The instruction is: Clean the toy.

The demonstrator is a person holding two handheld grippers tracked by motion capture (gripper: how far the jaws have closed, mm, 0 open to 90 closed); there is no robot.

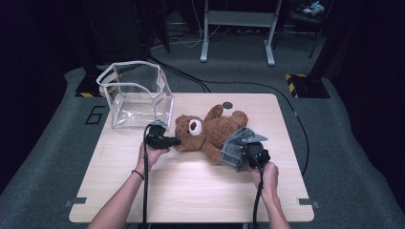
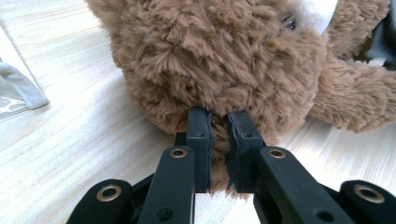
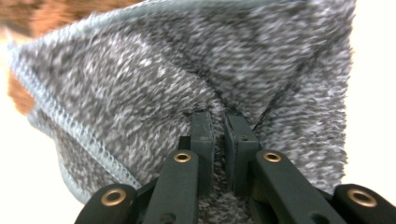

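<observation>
A brown teddy bear (image 1: 210, 131) lies on its back across the middle of the wooden table (image 1: 191, 191), head toward the left. My left gripper (image 1: 173, 141) is shut on the fur at the side of its head; in the left gripper view the jaws pinch a tuft of the teddy bear (image 2: 219, 70). A grey knitted cloth (image 1: 235, 145) drapes over the bear's lower body. My right gripper (image 1: 248, 151) is shut on a fold of it, and the grey cloth (image 3: 187, 70) bunches around the jaws in the right gripper view.
A clear plastic box (image 1: 136, 95) with a white rim stands open at the table's far left corner. A small dark round disc (image 1: 228, 105) lies near the far edge. Black cables run over the carpet beyond the table. Bare wood lies in front of the bear.
</observation>
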